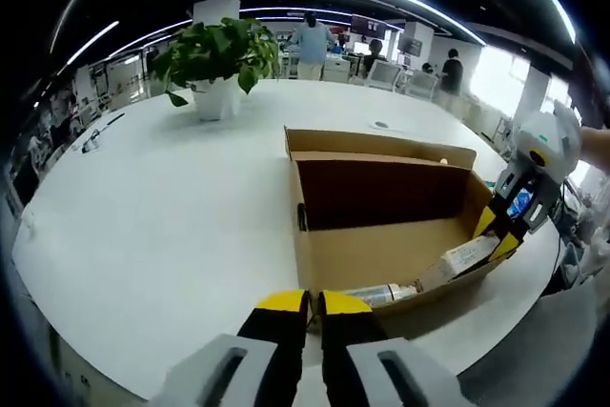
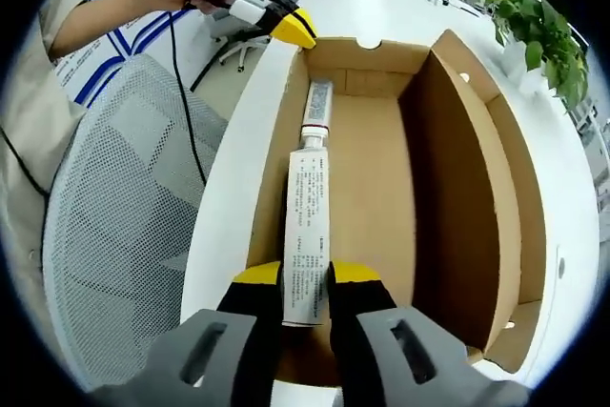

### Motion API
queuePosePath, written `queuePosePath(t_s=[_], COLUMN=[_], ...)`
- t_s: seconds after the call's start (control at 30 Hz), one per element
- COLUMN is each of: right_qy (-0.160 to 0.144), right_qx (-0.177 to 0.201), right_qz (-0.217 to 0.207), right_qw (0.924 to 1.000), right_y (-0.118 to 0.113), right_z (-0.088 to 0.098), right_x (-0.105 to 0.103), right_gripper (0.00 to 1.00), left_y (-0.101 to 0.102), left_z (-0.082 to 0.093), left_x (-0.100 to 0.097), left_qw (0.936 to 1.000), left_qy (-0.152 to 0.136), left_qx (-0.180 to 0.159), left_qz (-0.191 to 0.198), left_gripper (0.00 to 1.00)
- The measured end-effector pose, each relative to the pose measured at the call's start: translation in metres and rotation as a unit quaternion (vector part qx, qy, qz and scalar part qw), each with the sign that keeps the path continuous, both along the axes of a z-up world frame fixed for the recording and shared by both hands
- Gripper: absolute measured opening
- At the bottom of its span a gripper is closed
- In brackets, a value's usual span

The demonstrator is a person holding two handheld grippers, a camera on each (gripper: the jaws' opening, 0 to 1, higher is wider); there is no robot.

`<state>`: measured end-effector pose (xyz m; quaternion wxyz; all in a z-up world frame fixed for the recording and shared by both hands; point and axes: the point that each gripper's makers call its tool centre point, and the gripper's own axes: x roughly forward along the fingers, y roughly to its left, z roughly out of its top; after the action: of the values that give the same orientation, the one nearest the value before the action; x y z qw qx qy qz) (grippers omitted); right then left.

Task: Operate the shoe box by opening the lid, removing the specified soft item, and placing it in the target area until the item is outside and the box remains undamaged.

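Right hand-held gripper [image 2: 306,278] pinches tube [image 2: 307,235], end hidden, in open shoe box [image 2: 457,188].

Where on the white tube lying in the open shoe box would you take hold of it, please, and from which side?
Grip the tube at its flat crimped tail, the end nearest the right gripper, whose jaws already straddle it. Come from above through the open top. The tube lies flat along the box wall, cap pointing away, so its flat tail probably suits the jaws best.
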<state>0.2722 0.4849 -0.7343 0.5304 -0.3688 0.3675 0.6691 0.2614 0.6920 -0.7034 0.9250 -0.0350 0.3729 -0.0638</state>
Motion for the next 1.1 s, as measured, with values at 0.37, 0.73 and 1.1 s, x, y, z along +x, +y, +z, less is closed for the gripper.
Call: queuePosePath(t_s=[0.37,0.73,1.1], right_qy=[-0.029,-0.051,-0.071], right_qx=[0.027,0.042,0.054], right_qz=[0.006,0.009,0.012], right_qw=[0.9992,0.9978,0.9960], right_y=[0.000,-0.009,-0.021], right_z=[0.027,0.054,0.083], right_x=[0.005,0.007,0.010], right_gripper=[0.15,0.15,0.15], left_y=[0.001,0.000,-0.001], left_z=[-0.001,0.000,0.000], left_x=[0.000,0.001,0.001], left_qw=[1.0000,0.9999,0.9998], left_qy=[0.005,0.011,0.018], left_qx=[0.000,0.004,0.008], left_qz=[0.001,-0.002,-0.005], left_gripper=[0.04,0.04,0.04])
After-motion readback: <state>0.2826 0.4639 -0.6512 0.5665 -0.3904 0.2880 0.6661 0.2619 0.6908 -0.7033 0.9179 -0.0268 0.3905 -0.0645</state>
